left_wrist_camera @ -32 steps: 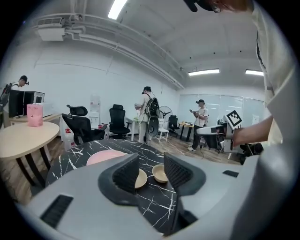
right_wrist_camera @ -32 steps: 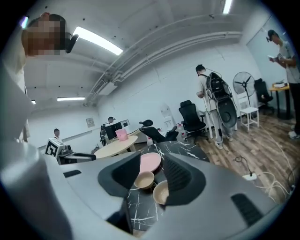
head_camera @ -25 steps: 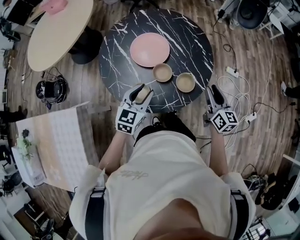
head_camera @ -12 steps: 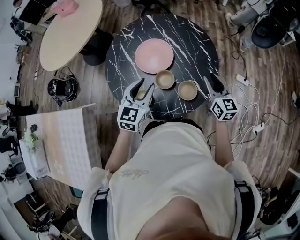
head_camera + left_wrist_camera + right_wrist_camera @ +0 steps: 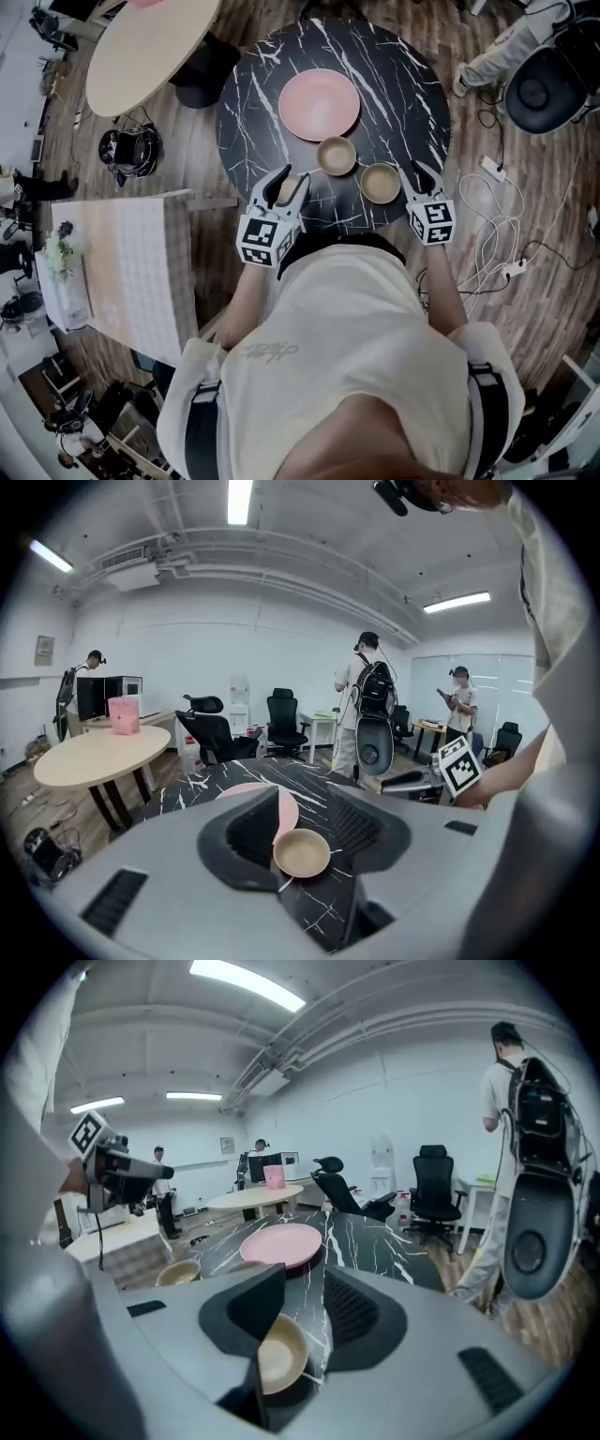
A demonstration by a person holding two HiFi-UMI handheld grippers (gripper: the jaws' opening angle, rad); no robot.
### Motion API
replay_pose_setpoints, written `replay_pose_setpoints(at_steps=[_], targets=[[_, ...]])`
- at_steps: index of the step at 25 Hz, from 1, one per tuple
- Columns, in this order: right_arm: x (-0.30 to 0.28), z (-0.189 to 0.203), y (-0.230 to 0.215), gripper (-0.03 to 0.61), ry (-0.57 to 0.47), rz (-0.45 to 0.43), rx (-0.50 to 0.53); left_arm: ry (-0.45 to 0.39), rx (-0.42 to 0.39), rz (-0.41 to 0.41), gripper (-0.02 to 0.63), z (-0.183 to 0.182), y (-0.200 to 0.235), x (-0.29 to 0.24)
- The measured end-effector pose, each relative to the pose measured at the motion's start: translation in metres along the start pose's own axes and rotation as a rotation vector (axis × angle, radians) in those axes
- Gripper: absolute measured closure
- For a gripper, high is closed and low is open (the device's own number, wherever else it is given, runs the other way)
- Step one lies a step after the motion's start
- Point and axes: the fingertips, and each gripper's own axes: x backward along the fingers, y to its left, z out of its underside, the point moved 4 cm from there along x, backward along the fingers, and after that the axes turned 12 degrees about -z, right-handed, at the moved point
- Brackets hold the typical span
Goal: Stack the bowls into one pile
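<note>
Three tan bowls stand on the black marble table (image 5: 253, 131). One bowl (image 5: 337, 155) sits just below the pink plate (image 5: 319, 103). My left gripper (image 5: 287, 180) is open around the left bowl (image 5: 289, 190), which rests on the table between its fingers (image 5: 301, 852). My right gripper (image 5: 415, 172) reaches the right bowl (image 5: 381, 182). Its jaws have just been closing and stand open. In the right gripper view that bowl (image 5: 281, 1358) lies between them. The left finger (image 5: 253, 1321) hides its edge and the right finger stands clear of it.
A round beige table (image 5: 150, 52) stands to the back left. Cables and a power strip (image 5: 497, 169) lie on the wood floor to the right. People and office chairs (image 5: 286, 724) stand beyond the table.
My right gripper has come in from off the table's right edge and down to the right bowl. The left gripper stays around its bowl, shifted slightly.
</note>
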Motion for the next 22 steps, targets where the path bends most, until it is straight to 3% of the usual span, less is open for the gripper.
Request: replay_pose_setpoints(at_steps=[3,9,16,22], targets=[[-0.013,0.022,0.002,0.460,0.052,-0.006,-0.023,0.003,0.012,-0.008,0.437,0.001,0.007,-0.001],[-0.026,0.070,-0.007,0.459,0.103,0.017,-0.216,0.015,-0.020,-0.005,0.437,0.003,0.014,0.001],[-0.040,0.093,-0.001,0.457,0.183,0.031,-0.212,0.012,-0.014,-0.010,0.439,0.006,0.024,0.004],[-0.042,0.113,-0.003,0.457,0.214,0.077,-0.321,0.027,-0.006,-0.018,0.442,0.008,0.034,0.014]])
